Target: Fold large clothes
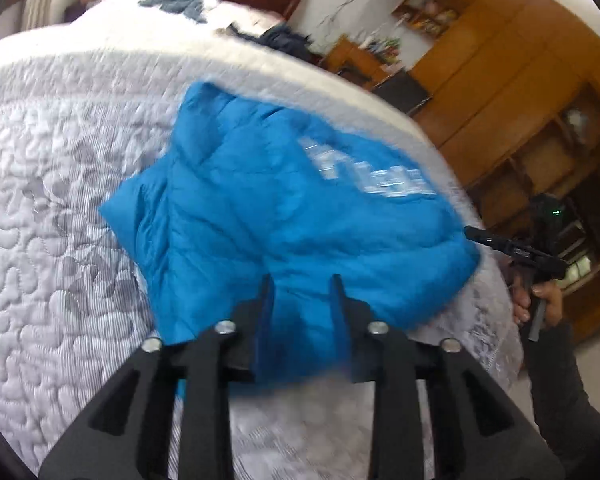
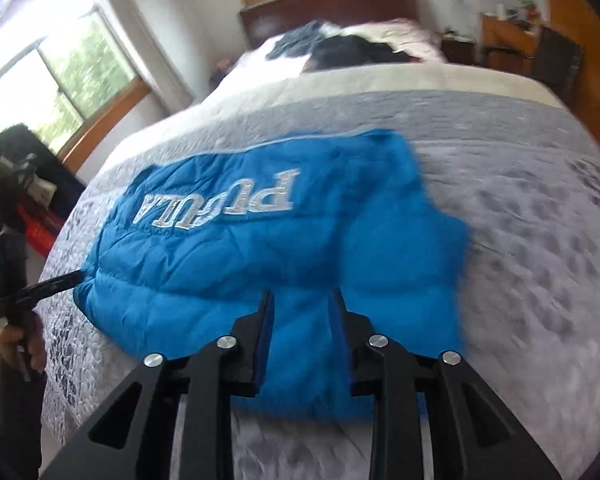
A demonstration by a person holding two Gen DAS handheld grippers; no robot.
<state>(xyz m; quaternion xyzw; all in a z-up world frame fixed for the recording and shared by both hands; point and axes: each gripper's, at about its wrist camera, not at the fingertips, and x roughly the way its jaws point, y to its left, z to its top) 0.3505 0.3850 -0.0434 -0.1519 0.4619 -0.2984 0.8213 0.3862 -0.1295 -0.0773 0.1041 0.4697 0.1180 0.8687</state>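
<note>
Spreading apart, your left gripper (image 1: pixel 302 280) fingers stand released over the near edge of the blue puffer jacket (image 1: pixel 284 216); nothing pinched. Your right gripper (image 2: pixel 302 294) reads the same: fingers parted, jacket fabric between them but ungrasped. Jacket lies bunched on the quilted bedspread (image 2: pixel 520 240), white lettering (image 2: pixel 224 204) up. Dark clothes (image 2: pixel 352 54) heaped near the headboard.

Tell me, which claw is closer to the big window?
Left. The left claw touches the blue jacket at its corner on the window side; the right claw hovers over its near edge, farther away.
</note>
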